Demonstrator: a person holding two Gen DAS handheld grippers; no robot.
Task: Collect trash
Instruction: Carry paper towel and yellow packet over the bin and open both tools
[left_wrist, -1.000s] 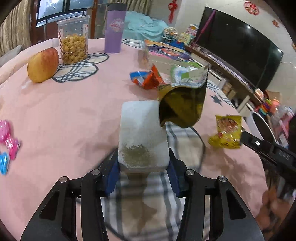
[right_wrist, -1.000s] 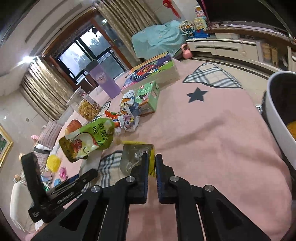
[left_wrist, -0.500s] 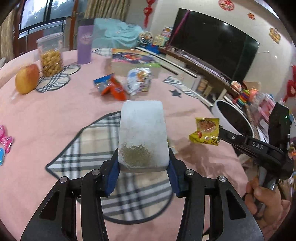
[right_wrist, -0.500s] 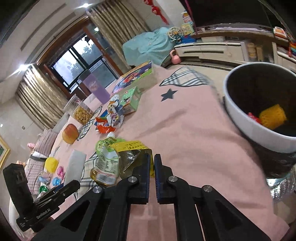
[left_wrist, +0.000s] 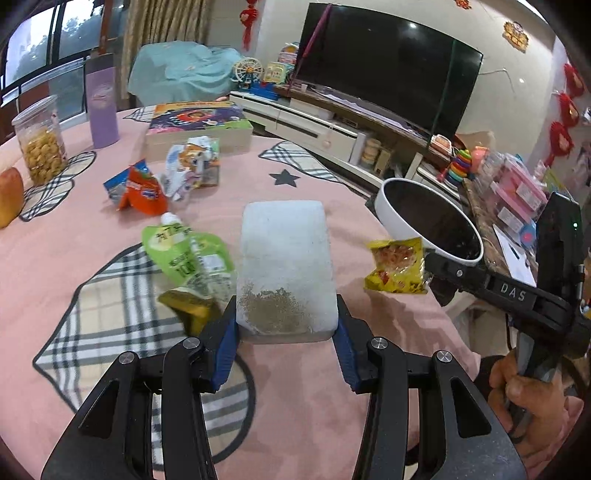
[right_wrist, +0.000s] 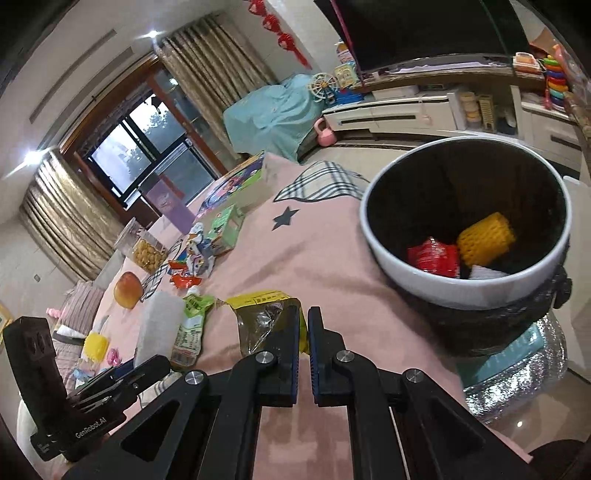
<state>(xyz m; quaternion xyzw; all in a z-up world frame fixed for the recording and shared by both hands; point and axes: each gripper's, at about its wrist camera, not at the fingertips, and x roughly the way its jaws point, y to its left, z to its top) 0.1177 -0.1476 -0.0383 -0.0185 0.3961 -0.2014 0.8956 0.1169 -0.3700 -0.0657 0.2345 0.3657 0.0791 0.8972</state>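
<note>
The left gripper (left_wrist: 286, 328) clamps a white sponge (left_wrist: 286, 266) between its blue pads. At its ten o'clock a green drink pouch (left_wrist: 184, 254) lies on the pink tablecloth (left_wrist: 74, 240). The right gripper (right_wrist: 303, 332), jaws nearly closed, pinches a yellow snack wrapper (right_wrist: 264, 317), apparently by one edge. At its two o'clock stands the trash bin (right_wrist: 461, 284), holding red and yellow litter. Farther off, at eleven o'clock, more wrappers (right_wrist: 194, 258) lie.

I see soft, even daylight from the tall dark-framed windows (right_wrist: 147, 147), plus a glaring ceiling spot (right_wrist: 151, 35). Fisheye bending darkens my corners. The green drink pouch (left_wrist: 186, 254) smears with motion blur; the black television screen (left_wrist: 384, 66) shows faint reflections.
</note>
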